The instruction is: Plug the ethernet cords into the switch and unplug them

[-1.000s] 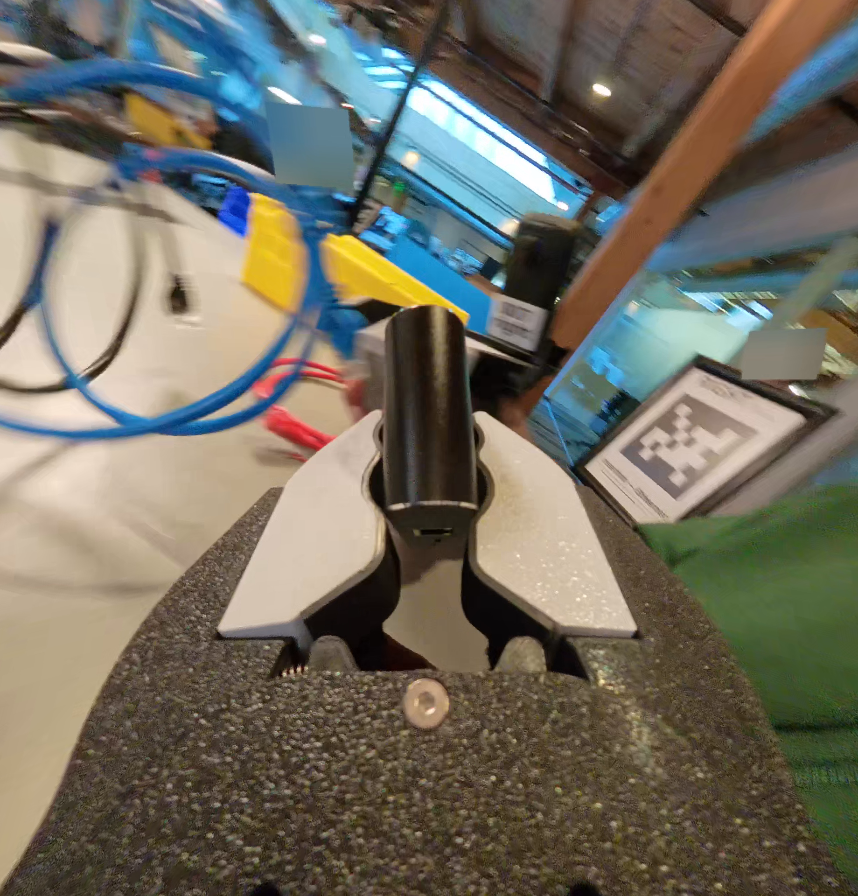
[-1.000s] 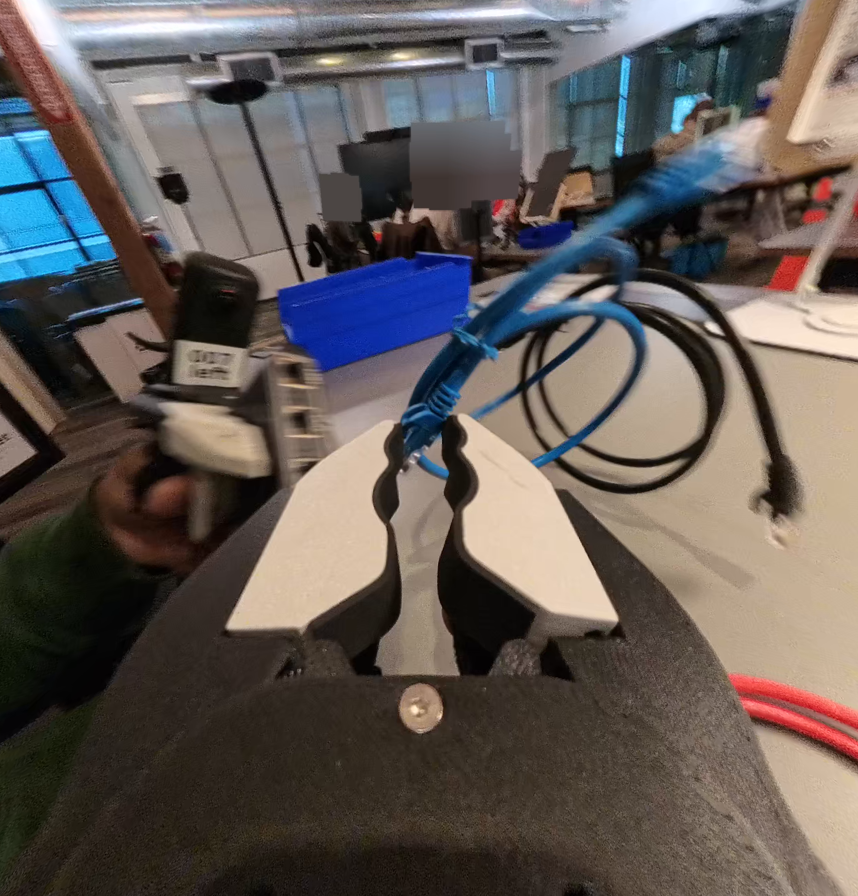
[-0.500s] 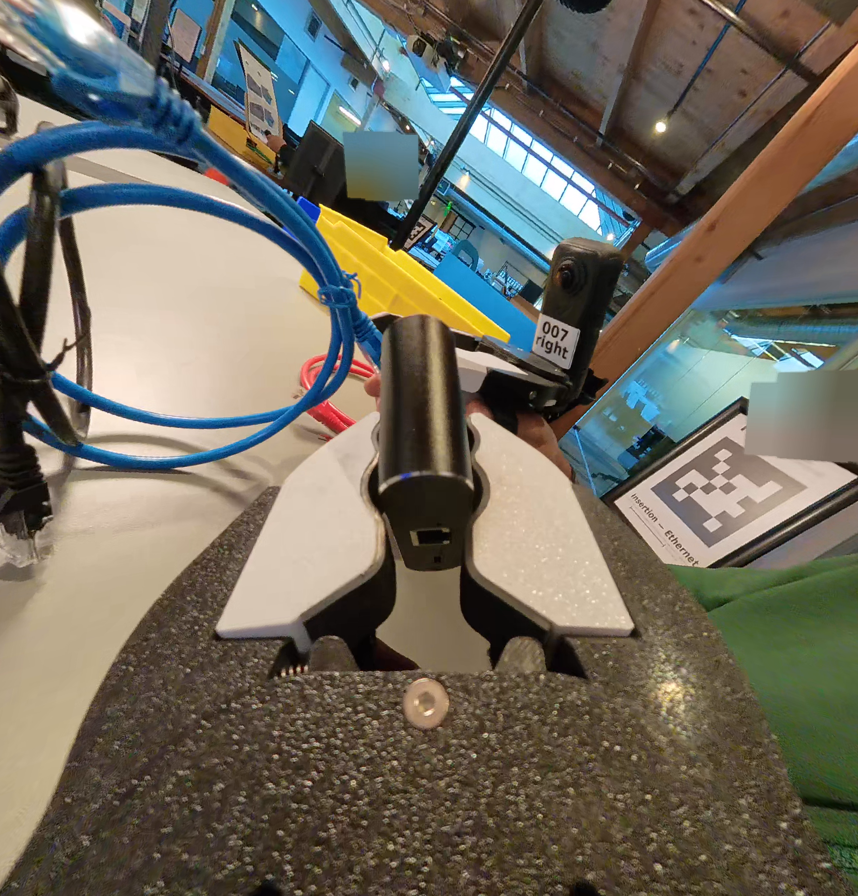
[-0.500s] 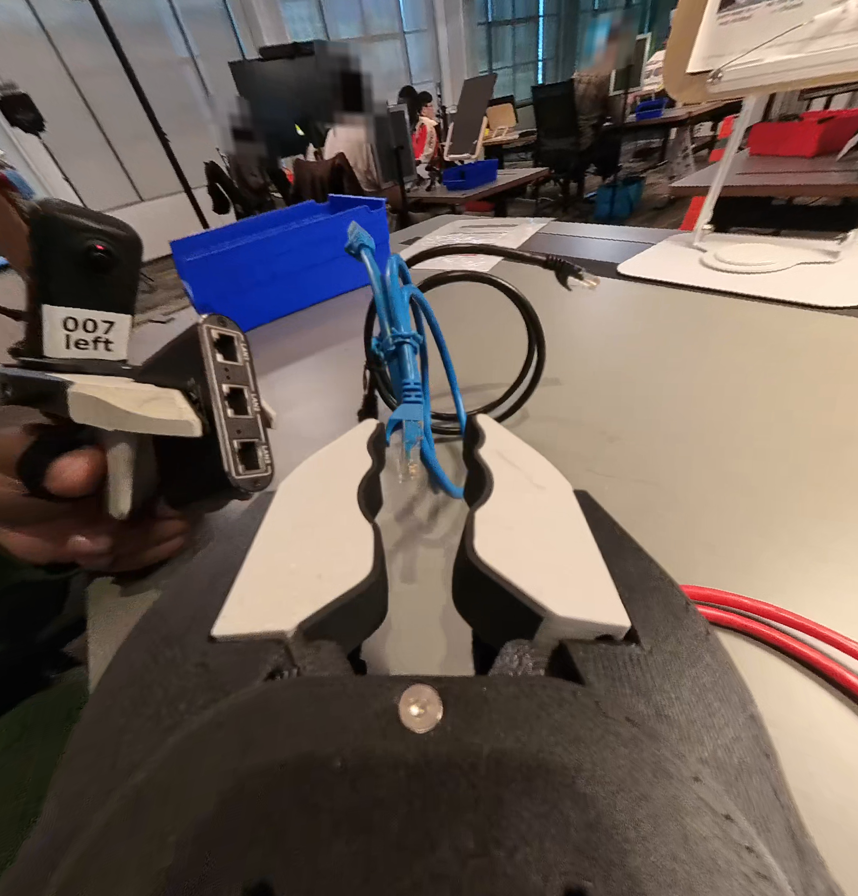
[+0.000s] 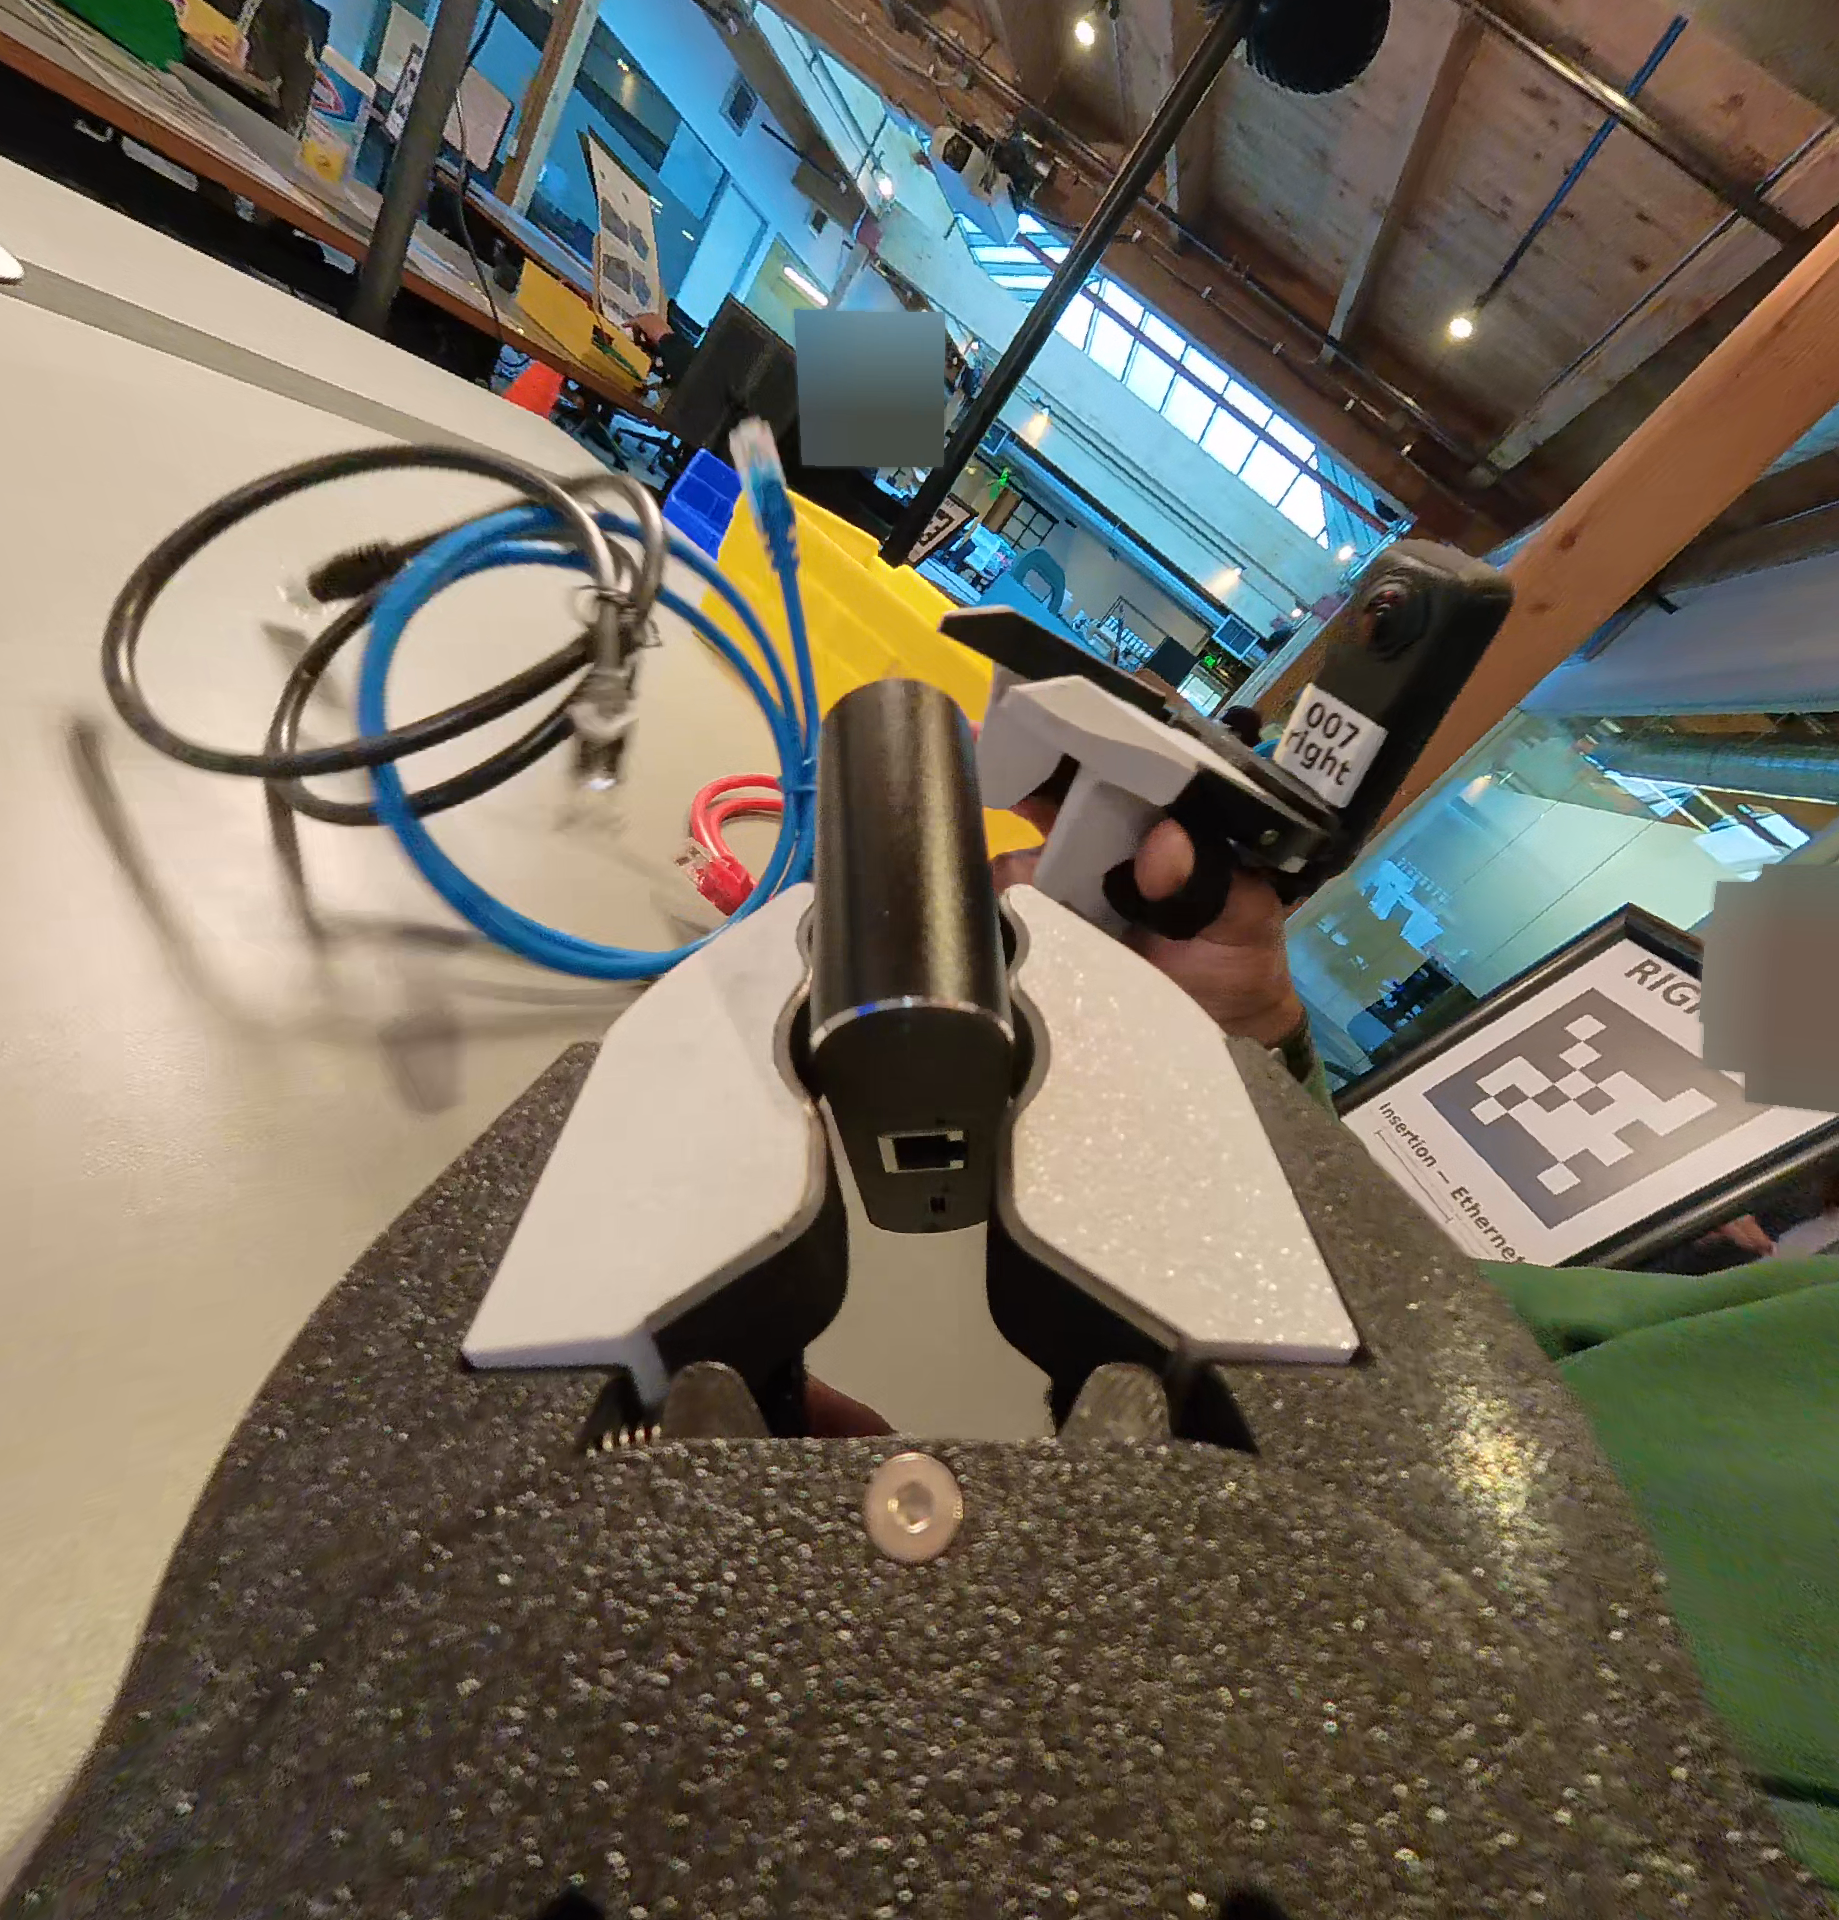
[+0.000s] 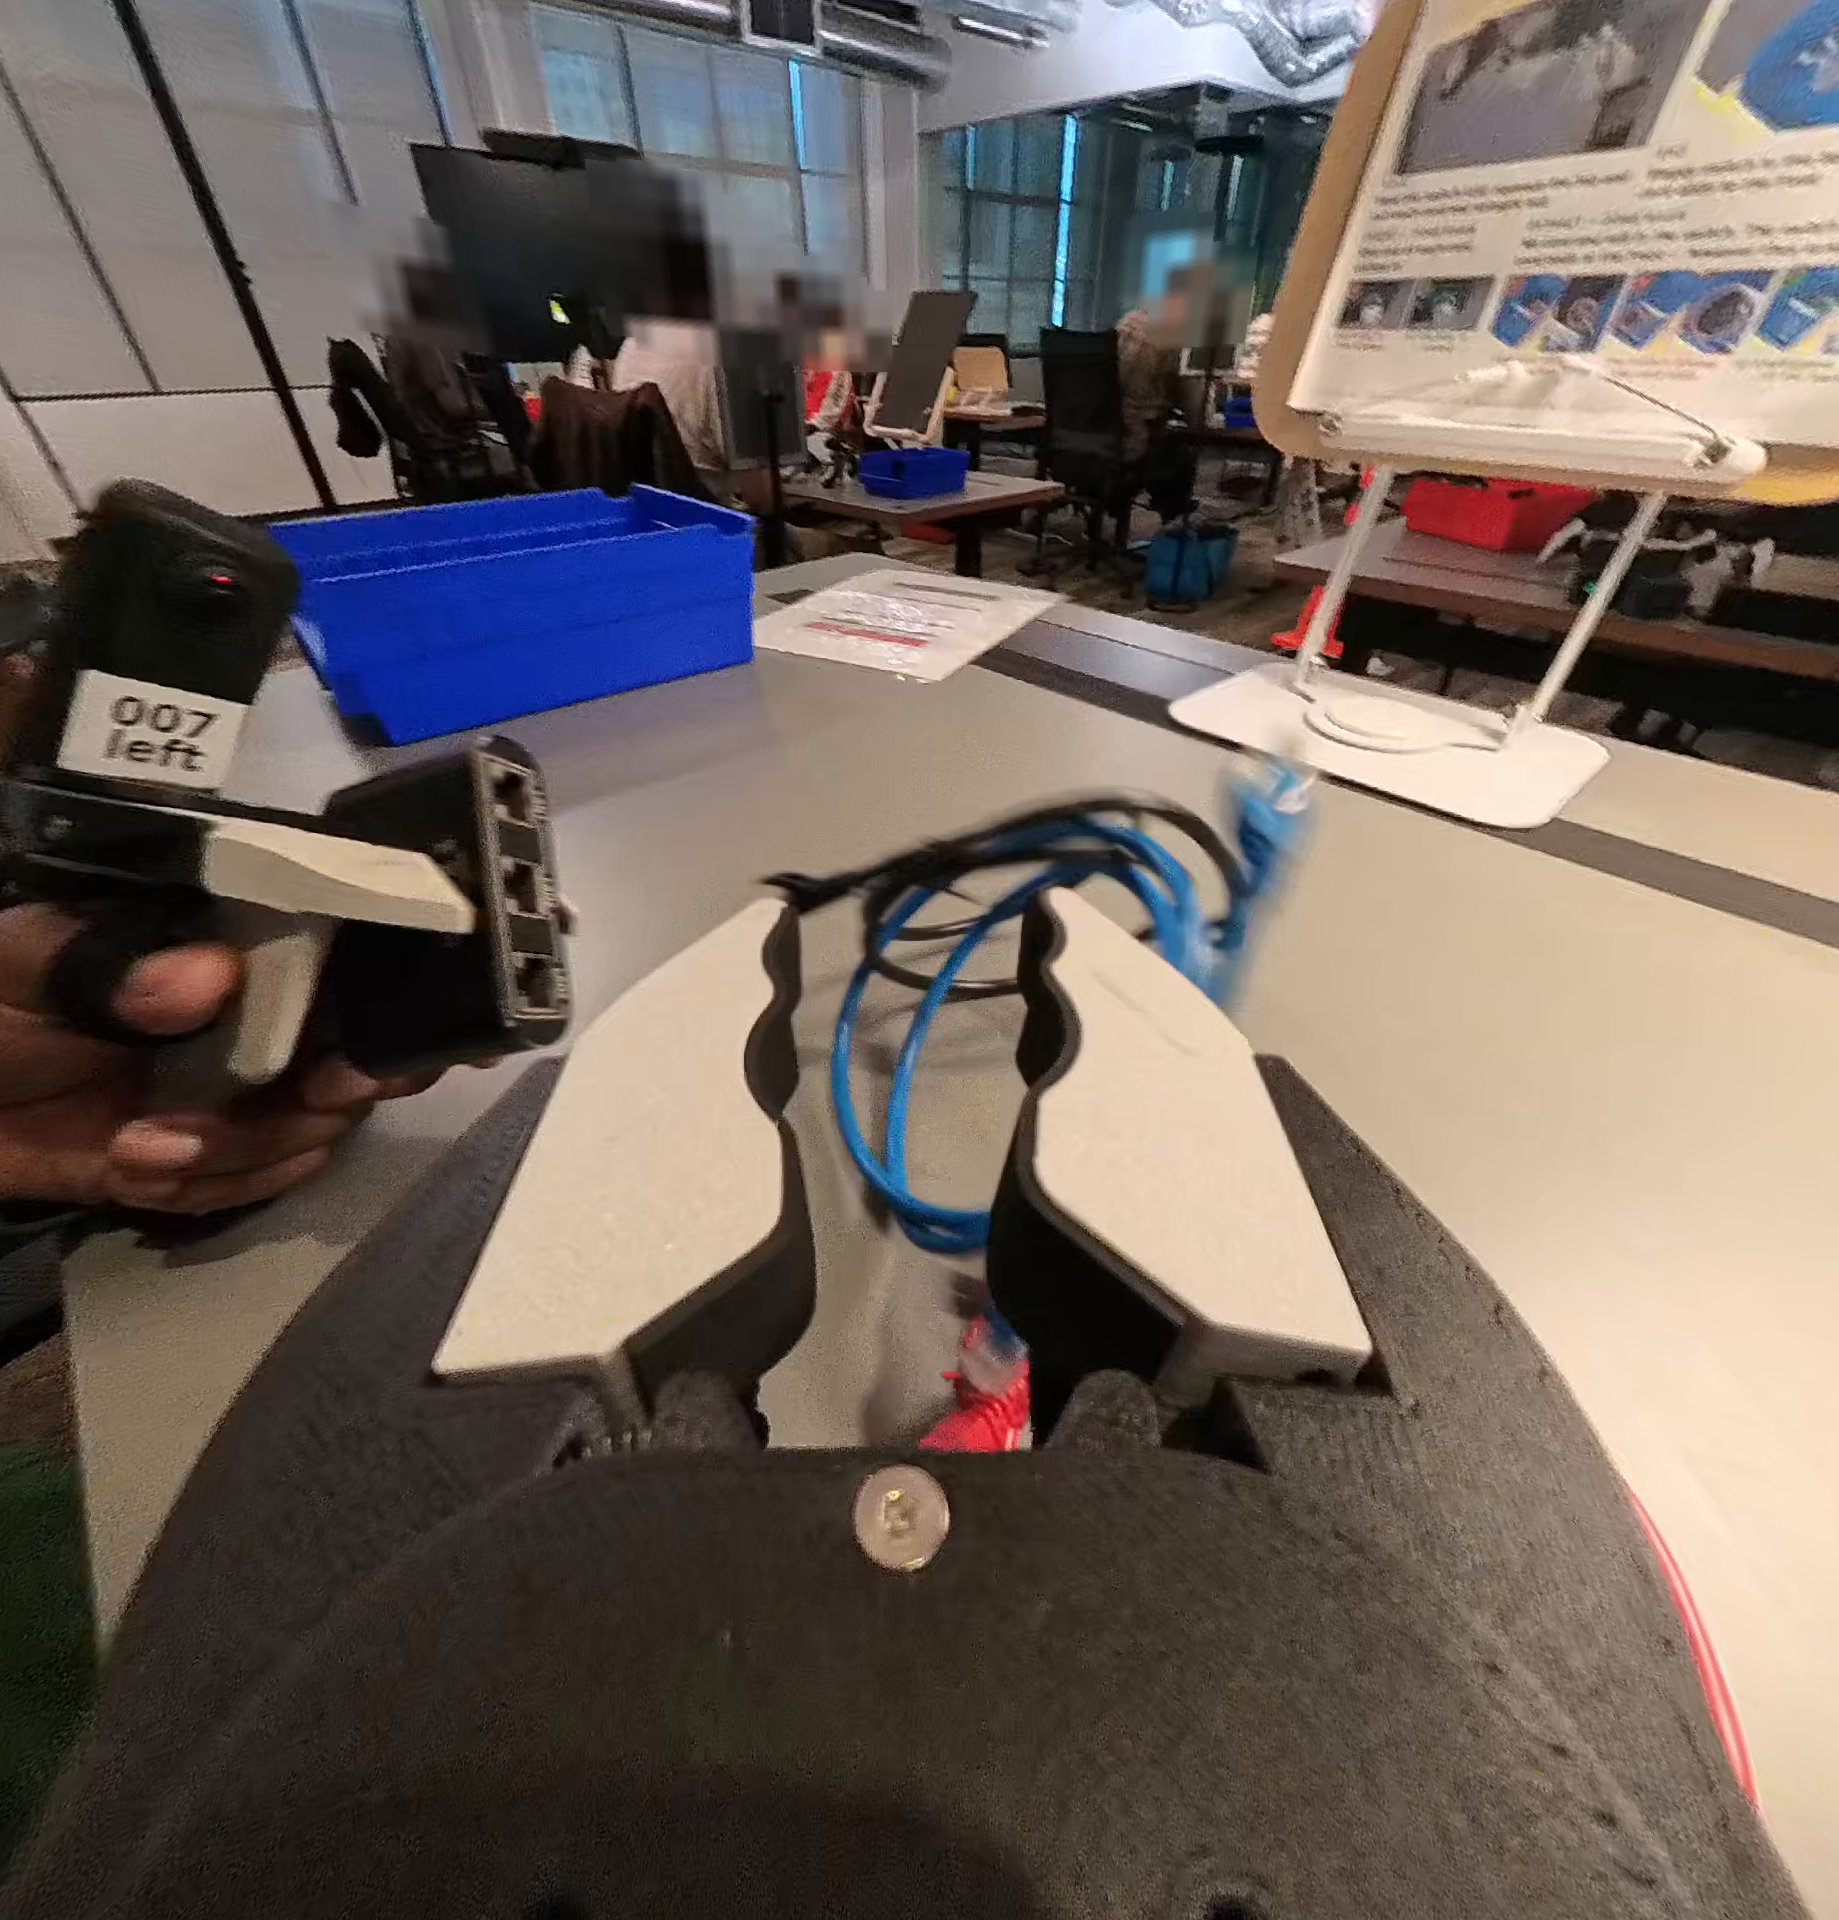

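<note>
My left gripper point(image 5: 899, 920) is shut on the black switch point(image 5: 894, 790), held above the table. In the right wrist view the switch point(image 6: 447, 914) shows three ports facing right. My right gripper point(image 6: 910, 925) is open and empty. The coiled blue ethernet cord point(image 6: 894, 1049) is blurred on the table below and beyond its jaws. In the left wrist view the blue cord point(image 5: 582, 790) lies tangled with a black cord point(image 5: 219, 665), one plug point(image 5: 759, 468) sticking up. A red cord point(image 5: 723, 842) lies beside them. The right gripper point(image 5: 1060, 717) is right of the switch.
A blue bin point(image 6: 520, 603) stands at the back left of the grey table point(image 6: 1466, 1143). A paper sheet point(image 6: 894, 623) and a white poster stand point(image 6: 1414, 727) are at the back. A yellow bin point(image 5: 863, 623) and a framed marker sign point(image 5: 1580, 1112) show in the left wrist view.
My right gripper has opened wide and let go of the blue cord, which has dropped onto the table with the black cord. My left gripper still holds the switch.
</note>
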